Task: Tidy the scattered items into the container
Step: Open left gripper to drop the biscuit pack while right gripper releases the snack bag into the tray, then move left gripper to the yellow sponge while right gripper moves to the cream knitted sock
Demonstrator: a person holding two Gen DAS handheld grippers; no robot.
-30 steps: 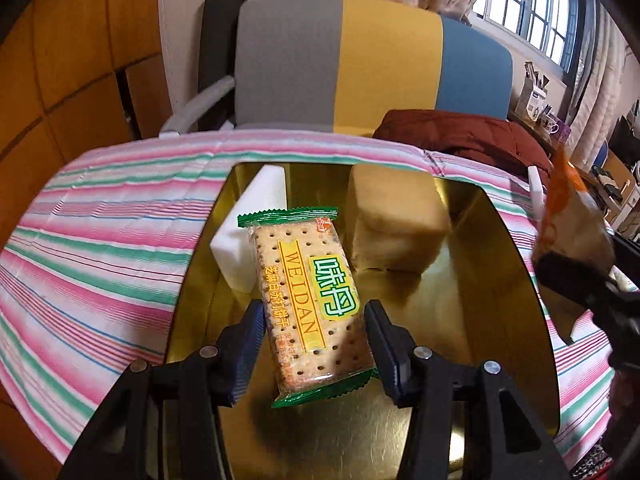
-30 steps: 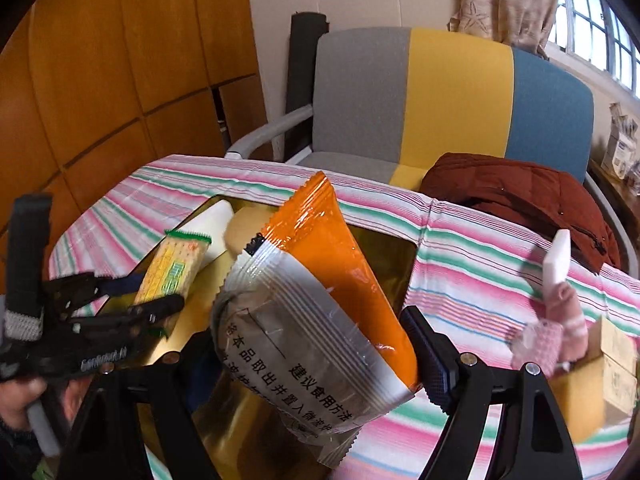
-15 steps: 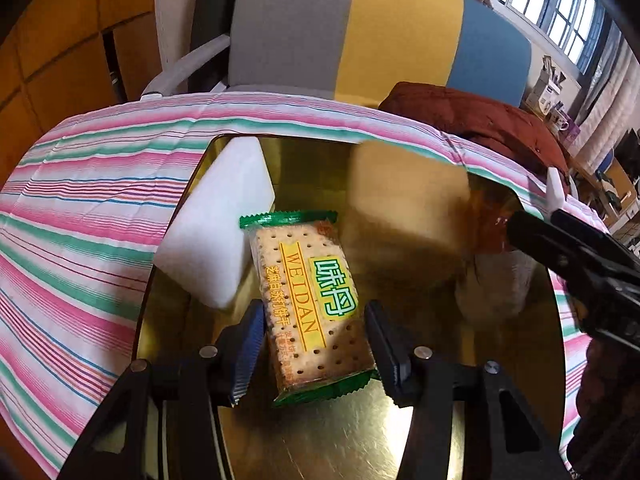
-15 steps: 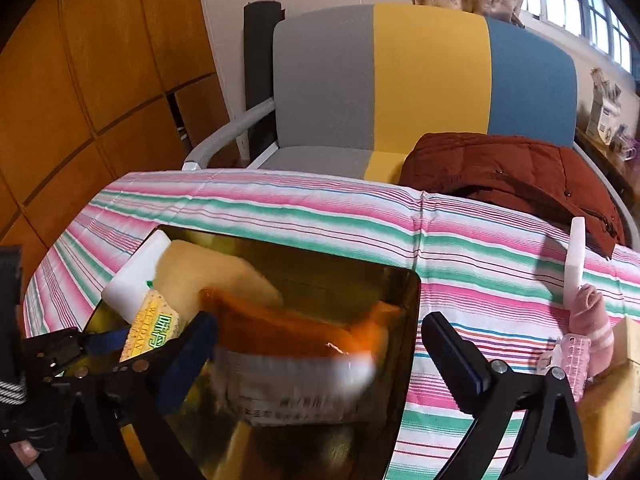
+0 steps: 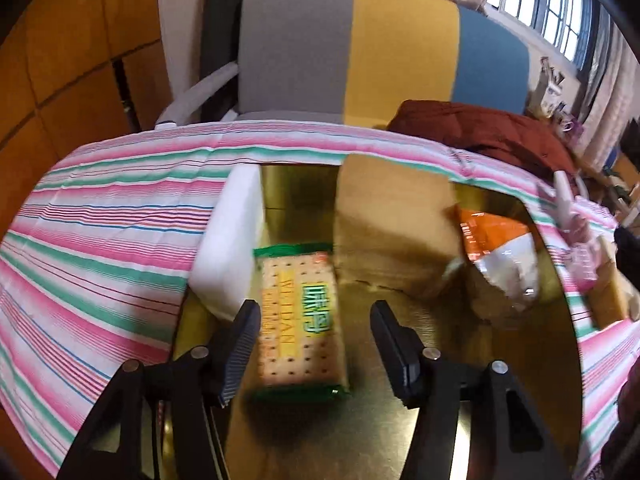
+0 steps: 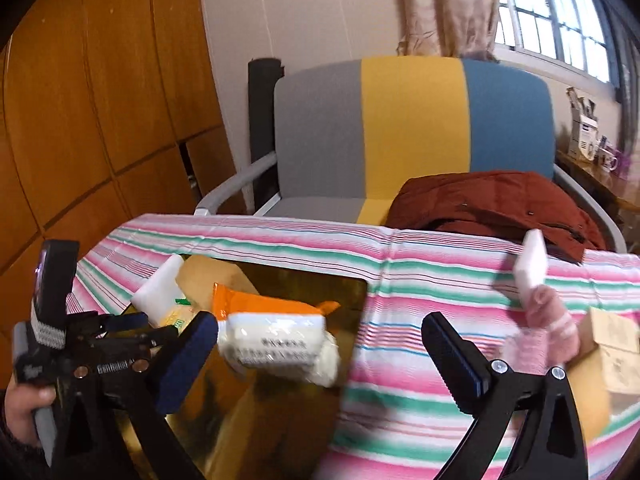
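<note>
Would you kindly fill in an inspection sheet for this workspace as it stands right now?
Surface: striped cloth covers the table.
Job's things: gold tray holds cracker pack, white sponge, tan block, orange packet.
Clutter: pink item, white block and tan box outside the tray.
Grippers: left gripper has just been opening, straddling the pack, pads clear; right gripper open, empty.
Cables: nothing seen.
Surroundings: chair, red jacket, window.
</note>
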